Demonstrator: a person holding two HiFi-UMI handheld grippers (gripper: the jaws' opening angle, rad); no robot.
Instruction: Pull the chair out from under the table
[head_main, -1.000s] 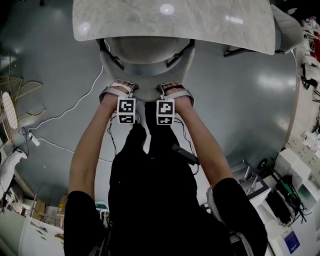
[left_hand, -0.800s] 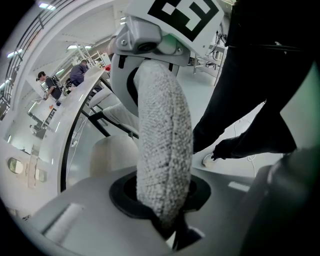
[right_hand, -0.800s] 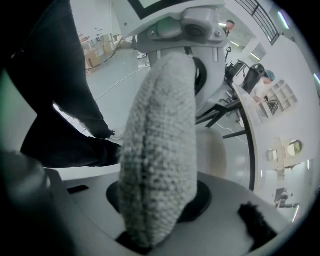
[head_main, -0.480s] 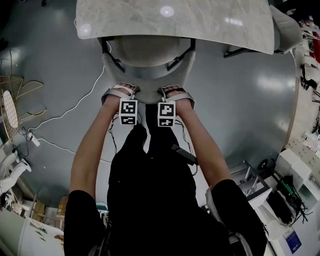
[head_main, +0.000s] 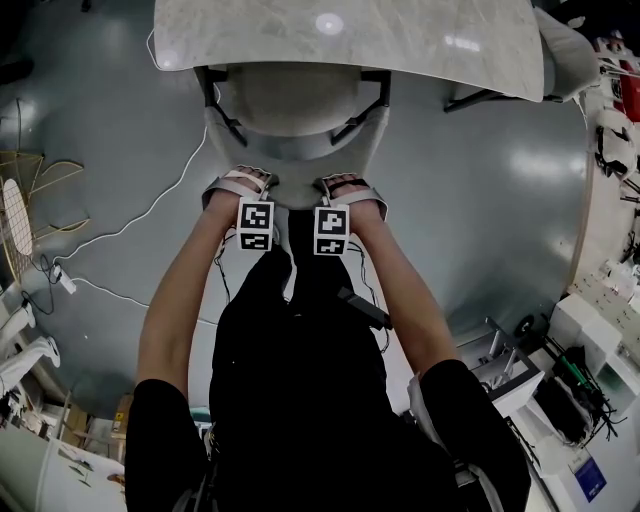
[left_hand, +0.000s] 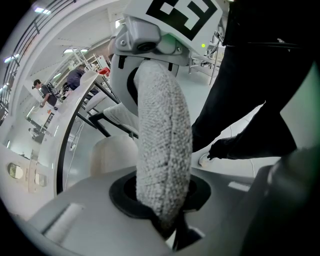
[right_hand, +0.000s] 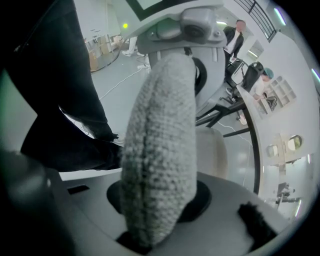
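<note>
the left gripper (left_hand: 165, 222) is pinched on the nubbly padded backrest (left_hand: 162, 145), whose rim fills the slot between its jaws, and the right gripper (right_hand: 145, 235) is clamped on the same rim in the same way. seen from the head camera they sit side by side at the near edge of the backrest, the left one toward 9 o'clock of the right, both pointing steeply down. two grips set to either side of the rim's middle look chosen so that a pull comes straight back without the chair (head_main: 295, 120) swinging to one side. the chair stands at 12 o'clock from the person, its seat (head_main: 290, 95) partly out and its far part under the edge of the marble-look table (head_main: 350, 40), so the task seems under way but not done. the person's arms reach forward nearly straight, which leaves room to draw the chair toward 6 o'clock. a white cable (head_main: 150, 210) lies on the floor toward 9 o'clock, apart from the chair's legs as far as can be seen, though a leg could catch it if the pull drifts that way.
</note>
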